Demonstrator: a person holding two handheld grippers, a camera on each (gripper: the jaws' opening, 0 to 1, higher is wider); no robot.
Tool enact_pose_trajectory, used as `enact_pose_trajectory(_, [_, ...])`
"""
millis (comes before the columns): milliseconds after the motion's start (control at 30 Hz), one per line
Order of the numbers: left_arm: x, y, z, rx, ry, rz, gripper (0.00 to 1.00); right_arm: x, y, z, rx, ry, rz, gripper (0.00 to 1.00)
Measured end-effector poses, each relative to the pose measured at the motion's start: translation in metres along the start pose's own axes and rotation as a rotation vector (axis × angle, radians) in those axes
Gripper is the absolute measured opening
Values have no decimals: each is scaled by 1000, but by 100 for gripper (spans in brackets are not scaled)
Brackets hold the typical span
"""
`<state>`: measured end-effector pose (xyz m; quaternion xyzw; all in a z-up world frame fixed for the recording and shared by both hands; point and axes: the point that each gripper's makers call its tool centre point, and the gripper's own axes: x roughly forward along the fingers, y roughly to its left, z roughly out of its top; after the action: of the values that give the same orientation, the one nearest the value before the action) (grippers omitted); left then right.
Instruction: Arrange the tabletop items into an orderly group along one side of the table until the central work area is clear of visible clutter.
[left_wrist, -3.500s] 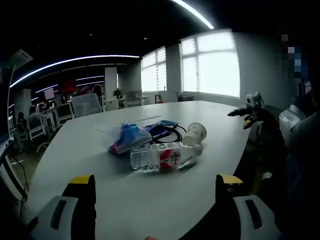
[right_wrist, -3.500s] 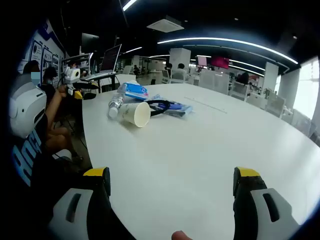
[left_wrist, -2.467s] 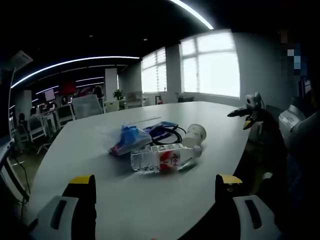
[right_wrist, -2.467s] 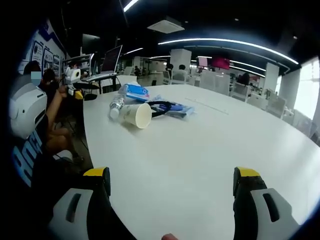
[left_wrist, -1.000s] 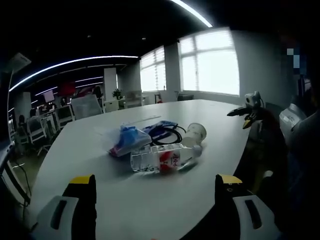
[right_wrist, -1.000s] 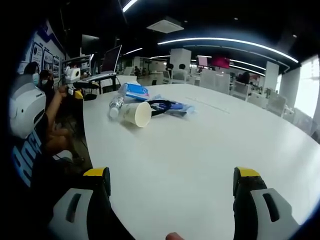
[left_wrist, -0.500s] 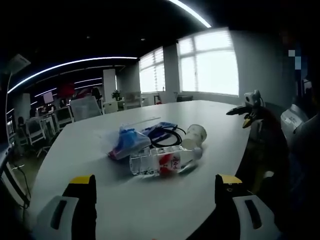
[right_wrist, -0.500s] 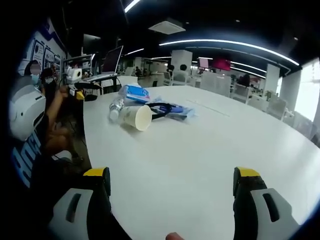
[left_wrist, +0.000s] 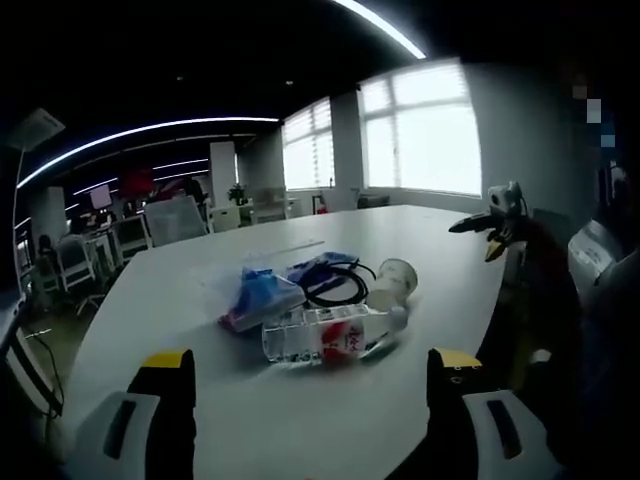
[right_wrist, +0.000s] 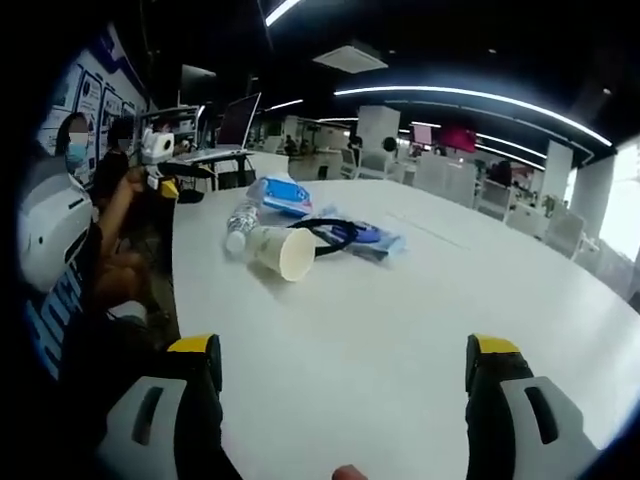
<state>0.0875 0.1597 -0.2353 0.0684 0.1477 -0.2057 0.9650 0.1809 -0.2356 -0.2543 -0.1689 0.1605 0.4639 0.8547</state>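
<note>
White table in an open office, with the clutter in one loose heap near its curved edge. A clear water bottle lay on its side, touching a tipped paper cup, a blue packet and a coiled black cable over a flat pouch. Left gripper and right gripper both stood wide and empty, well short of the heap. Judged stage: approach, nothing grasped; the next move called for closing in on the nearest item.
</note>
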Motion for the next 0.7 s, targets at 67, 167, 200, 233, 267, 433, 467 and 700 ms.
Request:
enact_pose_trajectory(67, [2,-1,1,0,-1,2,96,6,1,5,-13,-1,13,99])
enact_pose_trajectory(167, [3,0,0,3,2,9,96,16,4,11,-27,-1,33,99])
enact_pose_trajectory(200, [4,0,0,4,3,11,95,19,5,14,-33,-4,44,99])
enact_pose_trajectory(233, [3,1,-1,3,2,11,95,21,6,15,-35,-4,49,99])
enact_pose_trajectory(267, [3,1,-1,2,1,10,95,22,7,16,-37,-4,54,99])
enact_pose_trajectory(433, [2,3,-2,-1,4,22,95,32,10,24,-48,-8,72,98])
enact_pose_trajectory(467, [2,4,-3,-3,6,29,95,33,11,25,-49,-10,74,98])
enact_pose_trajectory(700, [1,9,-2,-9,4,50,95,45,16,36,-70,-16,102,98])
